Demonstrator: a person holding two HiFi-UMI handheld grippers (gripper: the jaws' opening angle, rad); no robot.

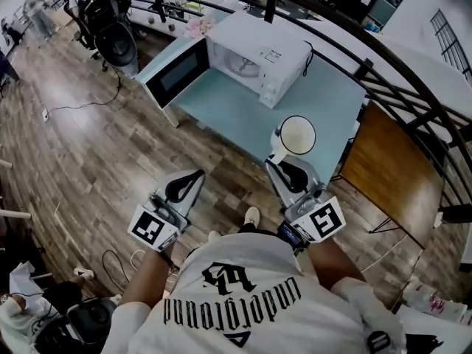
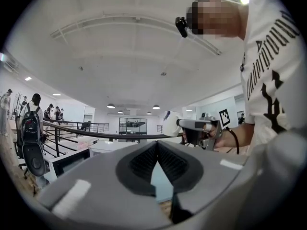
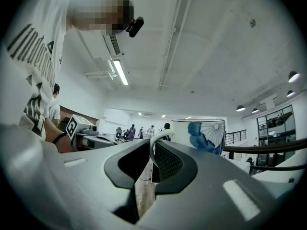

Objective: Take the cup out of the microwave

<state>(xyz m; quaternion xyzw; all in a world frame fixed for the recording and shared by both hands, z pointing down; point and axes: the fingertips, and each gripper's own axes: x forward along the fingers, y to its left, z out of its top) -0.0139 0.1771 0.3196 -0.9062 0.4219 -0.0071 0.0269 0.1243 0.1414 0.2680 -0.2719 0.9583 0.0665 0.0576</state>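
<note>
A white cup point(image 1: 297, 135) with a blue pattern point(image 3: 204, 135) hangs over the front edge of the light-blue table point(image 1: 243, 116), outside the white microwave point(image 1: 254, 54). My right gripper point(image 1: 280, 161) is shut on the cup's thin white handle point(image 3: 154, 150), and the cup stays upright, its mouth showing empty in the head view. The microwave's door point(image 1: 175, 72) stands swung open to the left, with the glass turntable bare inside. My left gripper point(image 1: 195, 175) hovers over the wooden floor to the left of the right one. Its jaws meet at the tips point(image 2: 157, 145) with nothing between them.
A brown wooden side table point(image 1: 387, 168) stands right of the blue table. A curved black railing point(image 1: 354, 57) runs behind both. A black office chair point(image 1: 110, 28) and a cable on the floor point(image 1: 74, 105) lie to the left. Pink flowers point(image 1: 198, 26) sit behind the microwave.
</note>
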